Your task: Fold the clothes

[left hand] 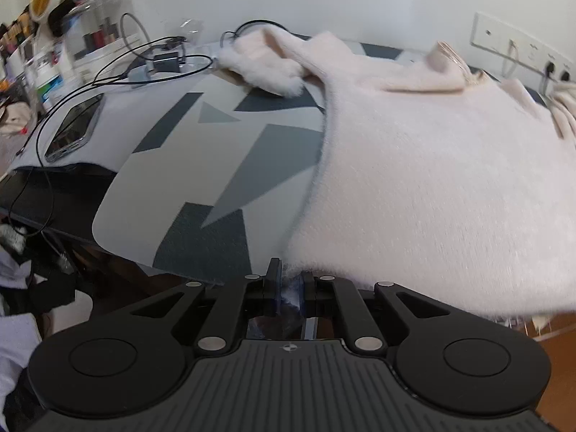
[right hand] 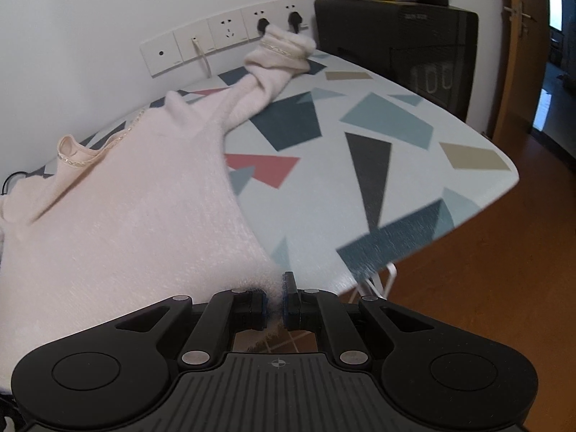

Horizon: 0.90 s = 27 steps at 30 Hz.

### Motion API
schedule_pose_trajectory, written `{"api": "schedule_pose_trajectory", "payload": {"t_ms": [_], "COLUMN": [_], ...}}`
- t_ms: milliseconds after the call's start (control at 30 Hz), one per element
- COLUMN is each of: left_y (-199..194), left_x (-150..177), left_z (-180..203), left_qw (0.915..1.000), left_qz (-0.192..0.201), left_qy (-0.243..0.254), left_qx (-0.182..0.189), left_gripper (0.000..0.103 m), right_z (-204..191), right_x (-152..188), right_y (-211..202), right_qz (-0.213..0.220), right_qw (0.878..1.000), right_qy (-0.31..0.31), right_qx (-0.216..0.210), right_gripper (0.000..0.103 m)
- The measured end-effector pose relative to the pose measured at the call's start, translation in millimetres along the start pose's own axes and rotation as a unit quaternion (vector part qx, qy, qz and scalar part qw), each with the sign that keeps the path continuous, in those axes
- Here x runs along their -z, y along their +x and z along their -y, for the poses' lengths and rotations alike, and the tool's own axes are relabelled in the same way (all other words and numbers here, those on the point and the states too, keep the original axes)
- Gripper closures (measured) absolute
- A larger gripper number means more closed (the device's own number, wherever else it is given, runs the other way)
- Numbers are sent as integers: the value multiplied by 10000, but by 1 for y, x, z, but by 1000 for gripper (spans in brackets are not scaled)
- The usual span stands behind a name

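Left wrist view shows the left gripper (left hand: 291, 280) at the near edge of the table (left hand: 201, 165), its fingers drawn close and pinching the near left corner of the hem of a fluffy pale pink sweater (left hand: 432, 165). A tuft of the fabric sits between the blue pads. The sweater lies spread flat over the right half of the patterned tabletop, neckline toward the far wall, with its left sleeve (left hand: 266, 68) bunched at the far side. To the left of the garment, a phone (left hand: 73, 127) lies near the table's left edge, ringed by black cables (left hand: 118, 72), and a clear organiser with bottles (left hand: 97, 32) stands at the far left.

Right wrist view shows the right gripper (right hand: 275, 298) likewise at the near edge, its fingers nipped together on the sweater's (right hand: 118, 198) near right hem corner, fluff showing in the narrow gap. The right sleeve (right hand: 266, 72) stretches away to the far side and ends crumpled just below the wall sockets (right hand: 223, 39). Right of the garment the tabletop (right hand: 378, 136) shows coloured triangles and blocks. A dark box-like appliance (right hand: 396, 43) stands at the far right, against the wall.
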<state>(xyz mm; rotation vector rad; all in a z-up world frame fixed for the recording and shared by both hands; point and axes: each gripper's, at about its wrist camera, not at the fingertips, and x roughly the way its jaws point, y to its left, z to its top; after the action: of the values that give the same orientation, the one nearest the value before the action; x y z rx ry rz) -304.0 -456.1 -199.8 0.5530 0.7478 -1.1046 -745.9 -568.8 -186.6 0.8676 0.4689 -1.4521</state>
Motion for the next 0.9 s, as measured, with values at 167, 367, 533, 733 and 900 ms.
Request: {"api": "schedule_pose_trajectory", "payload": {"t_ms": [167,367,533,733,900], "left_y": [-2,-5,-9,-18,-42], "left_x": [9,14,16,22,-4], "left_z": [-4,-4,-13,-48,-56], "left_qw": [9998,9996,9996,9925,9838], "left_qz": [-94,-158,-256,-160,810], "left_qy": [-39,6,-130,-1025,-1470], "left_qx": [148,231,-23,-648,-638], "left_gripper": [93,93,53,42,42], "right_z": [15,15,15,24,17], "right_x": [9,14,15,36,35], "right_y": [-3,0,2,0,-16], "right_qz": [-16,6,-99,-581,-574], "right_qw": [9997,9998,9992,9961,9848], "right_qy": [218,164,-2,577,1515], "right_qx": [-50,92,377,315,-621], "right_gripper": [97,96,74,69,69]}}
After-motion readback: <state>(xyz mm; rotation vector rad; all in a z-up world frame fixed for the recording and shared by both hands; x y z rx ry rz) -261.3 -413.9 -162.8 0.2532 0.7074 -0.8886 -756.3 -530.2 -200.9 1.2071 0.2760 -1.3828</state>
